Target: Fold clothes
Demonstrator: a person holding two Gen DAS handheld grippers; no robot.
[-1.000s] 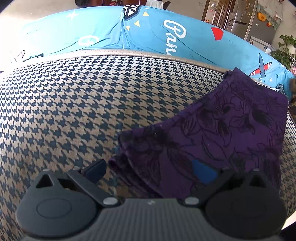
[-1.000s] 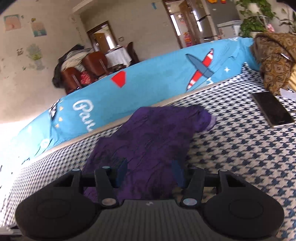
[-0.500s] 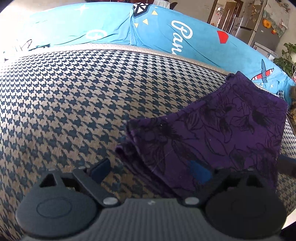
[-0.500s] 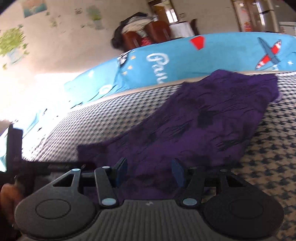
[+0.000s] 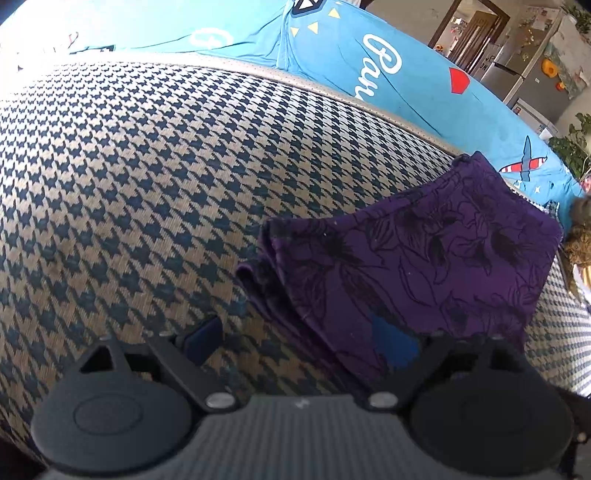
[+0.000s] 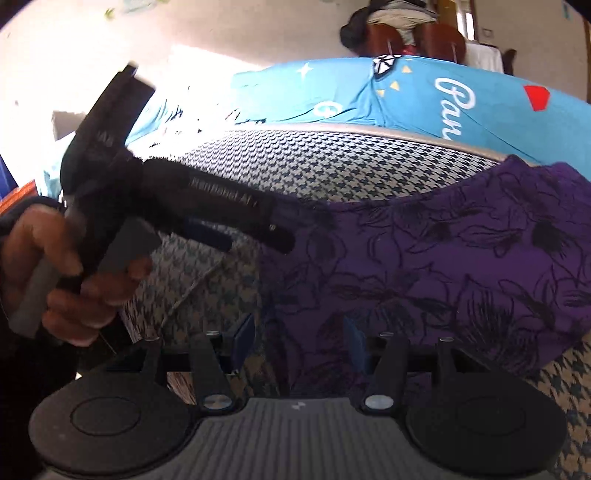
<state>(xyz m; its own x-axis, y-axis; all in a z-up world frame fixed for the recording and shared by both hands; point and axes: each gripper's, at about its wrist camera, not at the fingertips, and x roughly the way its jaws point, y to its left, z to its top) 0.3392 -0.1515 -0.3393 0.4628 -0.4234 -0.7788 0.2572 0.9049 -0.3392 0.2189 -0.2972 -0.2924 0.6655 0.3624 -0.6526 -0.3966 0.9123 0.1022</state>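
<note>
A purple floral garment (image 5: 424, 258) lies folded on the houndstooth cover (image 5: 147, 184), its stacked folded edges toward me. My left gripper (image 5: 299, 343) hovers low over the garment's near left corner with jaws open. One pad (image 5: 395, 347) is above the cloth, the other pad (image 5: 203, 339) above the bare cover. In the right wrist view the garment (image 6: 443, 266) fills the right half. My right gripper (image 6: 299, 341) is open above its left edge, nothing pressed between the pads. The left gripper (image 6: 255, 243), held by a hand (image 6: 55, 266), reaches in from the left to that same edge.
A bright blue printed sheet (image 5: 388, 74) runs along the far side of the cover. A brown patterned cloth (image 5: 580, 243) lies at the right edge. A fridge (image 5: 524, 74), a doorway and plants stand far behind; chairs (image 6: 406, 33) with piled clothes are in the background.
The right gripper swung left along the garment and rolled, so the left gripper and its hand came into its view. The left gripper rolled slightly and its jaws narrowed a little.
</note>
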